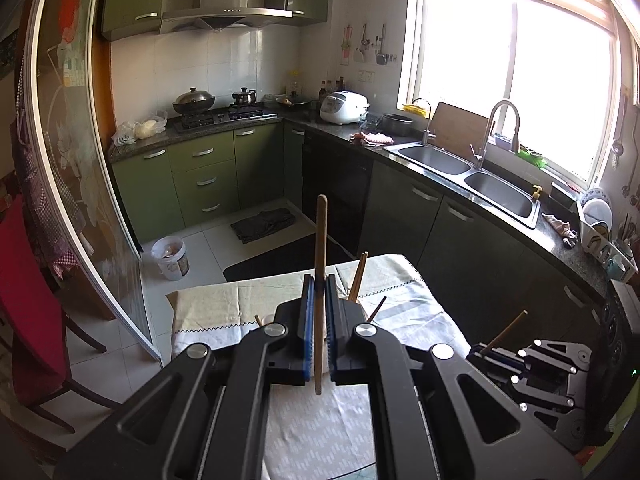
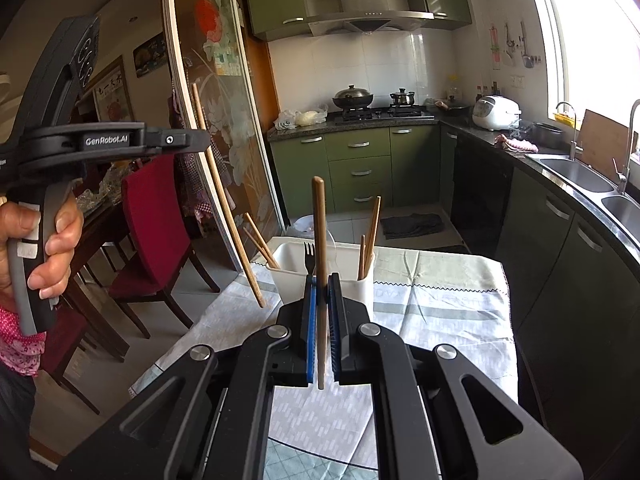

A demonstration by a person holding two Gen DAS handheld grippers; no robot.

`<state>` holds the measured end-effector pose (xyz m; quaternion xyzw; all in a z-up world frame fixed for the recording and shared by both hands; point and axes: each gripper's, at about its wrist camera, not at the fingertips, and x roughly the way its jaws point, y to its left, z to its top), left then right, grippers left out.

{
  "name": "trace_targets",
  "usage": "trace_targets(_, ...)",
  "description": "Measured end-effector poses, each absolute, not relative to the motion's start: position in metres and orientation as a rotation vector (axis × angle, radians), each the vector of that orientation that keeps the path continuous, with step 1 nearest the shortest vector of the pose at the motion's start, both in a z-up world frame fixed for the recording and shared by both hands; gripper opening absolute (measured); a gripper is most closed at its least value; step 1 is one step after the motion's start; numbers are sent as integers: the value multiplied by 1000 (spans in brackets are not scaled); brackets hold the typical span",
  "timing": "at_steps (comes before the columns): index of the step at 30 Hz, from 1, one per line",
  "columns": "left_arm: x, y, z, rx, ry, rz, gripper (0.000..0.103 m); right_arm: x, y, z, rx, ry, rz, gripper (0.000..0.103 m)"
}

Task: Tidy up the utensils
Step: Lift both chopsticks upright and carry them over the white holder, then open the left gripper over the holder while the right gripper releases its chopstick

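Observation:
My left gripper (image 1: 319, 280) is shut on a wooden chopstick (image 1: 320, 240) and holds it upright above the table. My right gripper (image 2: 323, 278) is shut on another wooden chopstick (image 2: 319, 224), also upright. A white utensil holder (image 2: 320, 276) stands on the table just beyond the right gripper, with a black fork (image 2: 309, 258) and several chopsticks (image 2: 370, 236) in it. In the right wrist view the left gripper (image 2: 196, 140) shows at upper left with its chopstick (image 2: 224, 204) slanting down beside the holder. In the left wrist view the right gripper (image 1: 496, 354) shows at lower right.
The table carries a pale patterned cloth (image 2: 440, 320). A red chair (image 2: 156, 232) stands at its left. Green kitchen cabinets (image 1: 204, 176), a stove with pots (image 1: 208, 110) and a double sink (image 1: 468, 172) lie beyond. A white bucket (image 1: 170, 258) stands on the floor.

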<state>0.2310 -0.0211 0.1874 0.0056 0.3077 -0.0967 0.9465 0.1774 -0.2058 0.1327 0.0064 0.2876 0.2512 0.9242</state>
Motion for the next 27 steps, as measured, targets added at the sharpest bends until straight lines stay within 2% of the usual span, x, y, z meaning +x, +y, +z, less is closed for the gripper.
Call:
trace_targets(15,276,-17,209,-15,594,-155,5,183,-204,133,18,594,511,7)
trace_targets(27,289,-13,195,-18,614,-178,5,197,-205,148,88,559,538,7)
